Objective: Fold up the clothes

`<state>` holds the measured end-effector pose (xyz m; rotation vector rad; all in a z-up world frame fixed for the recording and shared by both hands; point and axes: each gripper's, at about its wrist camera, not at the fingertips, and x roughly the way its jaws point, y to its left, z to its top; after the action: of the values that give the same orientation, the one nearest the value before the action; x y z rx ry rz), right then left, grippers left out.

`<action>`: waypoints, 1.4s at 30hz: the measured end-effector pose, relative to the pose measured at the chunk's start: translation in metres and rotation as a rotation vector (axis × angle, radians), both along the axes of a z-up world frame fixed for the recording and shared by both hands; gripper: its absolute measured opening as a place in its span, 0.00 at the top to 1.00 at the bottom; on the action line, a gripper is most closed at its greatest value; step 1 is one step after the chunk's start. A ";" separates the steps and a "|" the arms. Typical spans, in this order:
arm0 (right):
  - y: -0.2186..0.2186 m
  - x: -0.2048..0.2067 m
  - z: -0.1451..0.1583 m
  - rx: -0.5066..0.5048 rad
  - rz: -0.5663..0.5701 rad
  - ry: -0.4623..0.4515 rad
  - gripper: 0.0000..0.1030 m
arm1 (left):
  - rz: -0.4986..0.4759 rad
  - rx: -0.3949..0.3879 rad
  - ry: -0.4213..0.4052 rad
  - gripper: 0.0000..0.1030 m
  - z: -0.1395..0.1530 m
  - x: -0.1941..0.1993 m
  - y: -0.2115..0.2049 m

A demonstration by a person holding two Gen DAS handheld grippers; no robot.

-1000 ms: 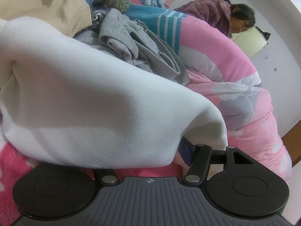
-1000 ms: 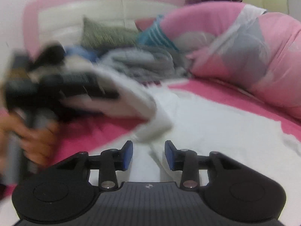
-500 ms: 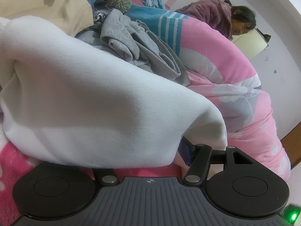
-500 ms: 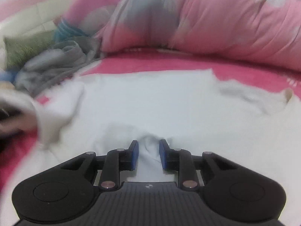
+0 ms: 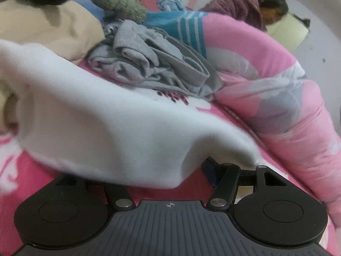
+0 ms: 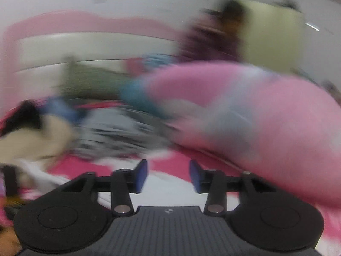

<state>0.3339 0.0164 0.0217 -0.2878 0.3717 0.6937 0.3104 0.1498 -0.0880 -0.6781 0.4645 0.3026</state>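
The left gripper [image 5: 170, 168] is lying under a fold of the white garment [image 5: 102, 115]; the cloth is covering its fingers, so whether it is clamping the fabric cannot be told. Ahead of it, a crumpled grey garment [image 5: 153, 64] is resting on the pink bedding [image 5: 275, 111]. The right gripper [image 6: 168, 176] is standing released, fingers apart and holding nothing, with white cloth lying just below them. Its view is motion-blurred.

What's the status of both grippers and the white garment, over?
Left gripper buried under white garment, grip unclear. Right gripper open, empty, view blurred. Grey clothes pile beyond, clear of the garment.
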 end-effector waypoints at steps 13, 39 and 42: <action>0.230 -0.056 -0.032 -0.493 0.591 0.226 0.48 | -0.020 0.003 0.005 0.38 -0.004 -0.014 -0.006; 0.292 -0.110 -0.091 -1.000 0.792 0.065 0.46 | 0.009 -0.002 0.014 0.38 -0.004 -0.014 -0.008; 0.294 -0.098 -0.085 -0.923 0.725 0.092 0.76 | 0.009 -0.003 0.013 0.38 -0.004 -0.014 -0.008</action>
<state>0.2356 0.3109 -0.0634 -1.3134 0.6760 1.2171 0.2962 0.1417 -0.0924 -0.6819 0.4747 0.3148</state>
